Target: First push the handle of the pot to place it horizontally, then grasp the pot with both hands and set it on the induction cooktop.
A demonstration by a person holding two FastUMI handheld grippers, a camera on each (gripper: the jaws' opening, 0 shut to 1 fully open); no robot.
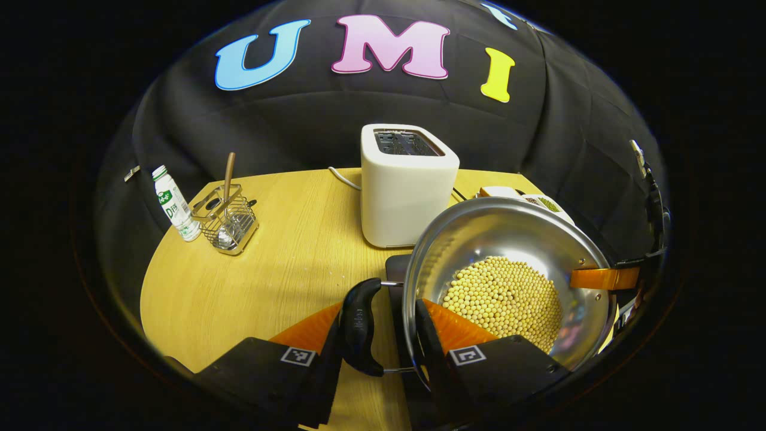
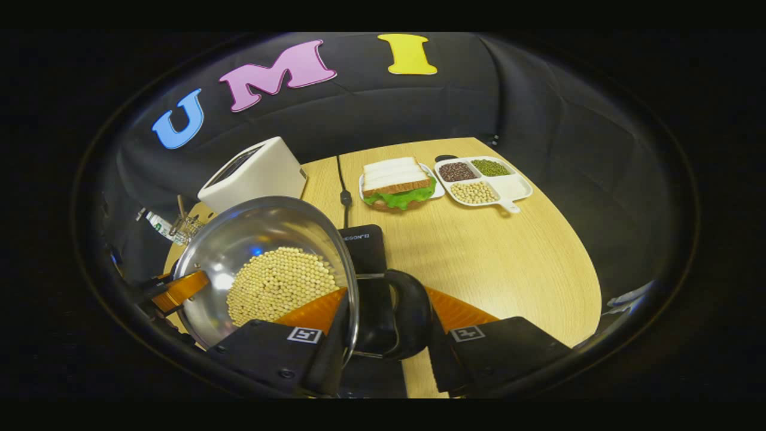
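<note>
**Both grippers hold the pot; the cooktop is just under it**

Your left gripper (image 1: 383, 335) has its two fingers on either side of one black pot handle (image 1: 361, 326), low in the middle of the left gripper view. The fingers look pressed on it. Your right gripper (image 2: 383, 332) does the same with the other black handle (image 2: 400, 322), low in the middle of the right gripper view. So the jaws of both are closed on handles.

The steel pot (image 1: 508, 239) sits between the two grippers, full of yellow beans (image 1: 505, 299). A line from handle to handle runs straight from one gripper to the other.

The black induction cooktop (image 2: 362, 245) peeks out from under the pot, toward the middle of the right gripper view. I think the pot is over it or almost there; I cannot tell if it touches.

Watch the white toaster (image 1: 407, 185), just behind the pot. The wooden table (image 2: 514, 257) has open room on the lower right of the right gripper view.
</note>
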